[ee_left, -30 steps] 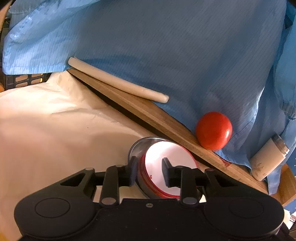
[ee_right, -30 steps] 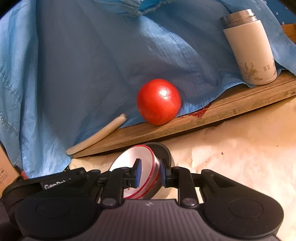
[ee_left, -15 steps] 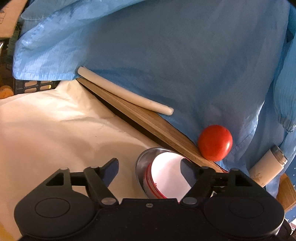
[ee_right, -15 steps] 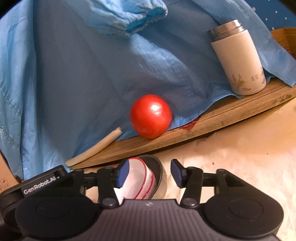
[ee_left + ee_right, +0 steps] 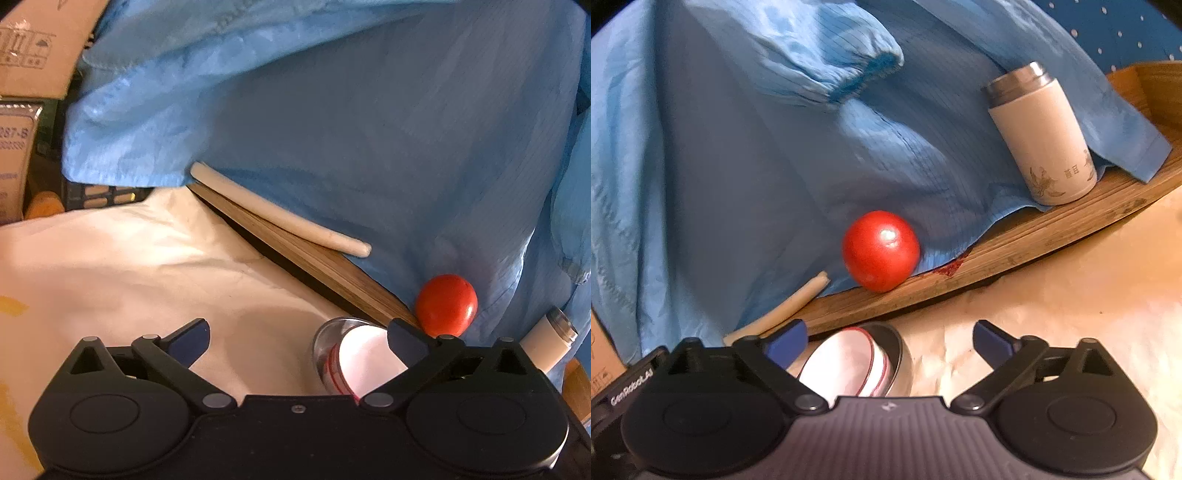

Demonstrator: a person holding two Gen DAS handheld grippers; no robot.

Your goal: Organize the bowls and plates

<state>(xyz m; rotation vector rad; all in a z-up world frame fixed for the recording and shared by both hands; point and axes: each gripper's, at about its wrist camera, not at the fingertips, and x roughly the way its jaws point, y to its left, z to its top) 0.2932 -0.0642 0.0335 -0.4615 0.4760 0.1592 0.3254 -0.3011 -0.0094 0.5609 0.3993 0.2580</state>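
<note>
Both my jaws opening, nothing pressed. Nested stack, red-rimmed white bowls [image 5: 849, 365] inside steel bowl [image 5: 899, 354], sits just ahead-left of right gripper [image 5: 888, 338], ahead-right of left gripper [image 5: 297, 341]; right nearer.

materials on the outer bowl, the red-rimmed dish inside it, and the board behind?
Outer grey bowl: looks like polished metal, likely steel; its wall mirrors the light. White red-rimmed dish nested inside it: glossy and opaque, ceramic or melamine, cannot tell which. Long brown board: wood or bamboo, matte, with straight grain lines along its length.
</note>
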